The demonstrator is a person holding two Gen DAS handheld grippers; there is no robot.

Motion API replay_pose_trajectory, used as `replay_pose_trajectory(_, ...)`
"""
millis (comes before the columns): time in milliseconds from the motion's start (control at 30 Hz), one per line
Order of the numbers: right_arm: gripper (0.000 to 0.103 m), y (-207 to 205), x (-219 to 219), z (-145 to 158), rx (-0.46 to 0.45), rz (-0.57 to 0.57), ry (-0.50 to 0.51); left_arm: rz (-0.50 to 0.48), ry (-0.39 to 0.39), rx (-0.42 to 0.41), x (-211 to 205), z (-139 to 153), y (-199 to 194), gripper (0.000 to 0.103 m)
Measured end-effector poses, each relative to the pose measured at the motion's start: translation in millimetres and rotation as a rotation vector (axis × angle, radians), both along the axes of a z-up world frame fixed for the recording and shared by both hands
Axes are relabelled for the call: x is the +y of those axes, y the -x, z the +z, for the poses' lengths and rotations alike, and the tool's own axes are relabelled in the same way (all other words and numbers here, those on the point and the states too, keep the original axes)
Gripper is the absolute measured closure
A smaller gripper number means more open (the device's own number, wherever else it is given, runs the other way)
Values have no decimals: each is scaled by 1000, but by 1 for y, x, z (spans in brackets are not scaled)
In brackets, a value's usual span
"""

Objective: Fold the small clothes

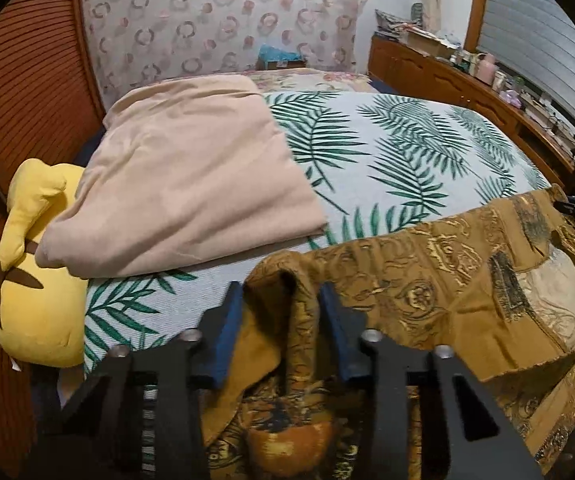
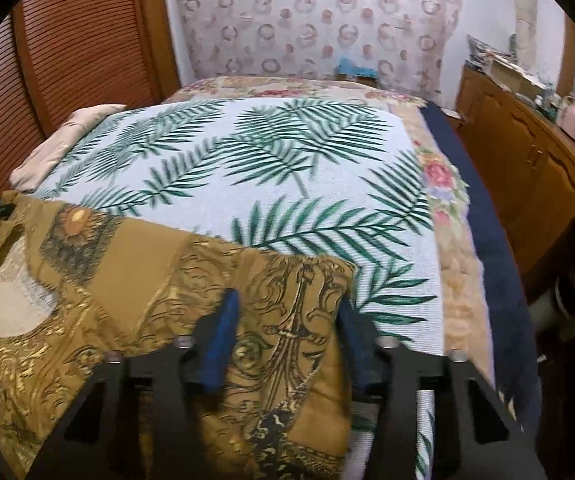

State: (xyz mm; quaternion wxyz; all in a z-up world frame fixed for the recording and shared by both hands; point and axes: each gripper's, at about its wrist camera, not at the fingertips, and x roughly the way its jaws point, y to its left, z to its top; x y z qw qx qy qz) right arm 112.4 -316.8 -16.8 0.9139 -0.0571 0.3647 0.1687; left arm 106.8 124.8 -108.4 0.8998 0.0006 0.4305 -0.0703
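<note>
- We have the left gripper (image 1: pixel 281 300) pinched on a bunched corner of the ochre patterned garment (image 1: pixel 447 292); the bunch could slip out.
- Right gripper (image 2: pixel 287 320) straddles the opposite corner, fingers fairly wide; whether it grips, we cannot tell.
- Garment spans between both, over the leaf-print bedspread (image 2: pixel 247 184) ahead; uneven pull skews the fold.
- Pink quilt (image 1: pixel 191 184) ahead-left may snag it.

Garment (image 1: pixel 427 280) on bedspread (image 1: pixel 387 152) near edge; folded blanket (image 1: pixel 191 184) behind-left, plush toy (image 1: pixel 35 280) beside it.

A home bedroom: a bed (image 2: pixel 247 200) with a palm-leaf cover, a yellow plush toy (image 1: pixel 35 280), and a cluttered wooden dresser (image 1: pixel 467 80).
</note>
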Motion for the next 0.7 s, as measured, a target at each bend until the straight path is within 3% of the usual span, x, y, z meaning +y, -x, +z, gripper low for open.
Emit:
replay_pose_trajectory(67,91,3,2,1,12,26,-19,-8,7,-3,-3,1,1,84)
replay_pose_trajectory(167,94,12,7,3,-5,11,-8,-1,-17,-40,-9,9,10,93)
replay_pose_trajectory(300,94,32,7,21,-65,21,-39,-6,11,-141,-16,43,31,93)
replay_pose_trajectory(433,94,57,0,59,-162,28,-78,-22,39,-250,-20,87,53,94)
replay_pose_trajectory(700,95,101,-5,138,-342,55,-129,-42,99,-373,-15,150,71,94)
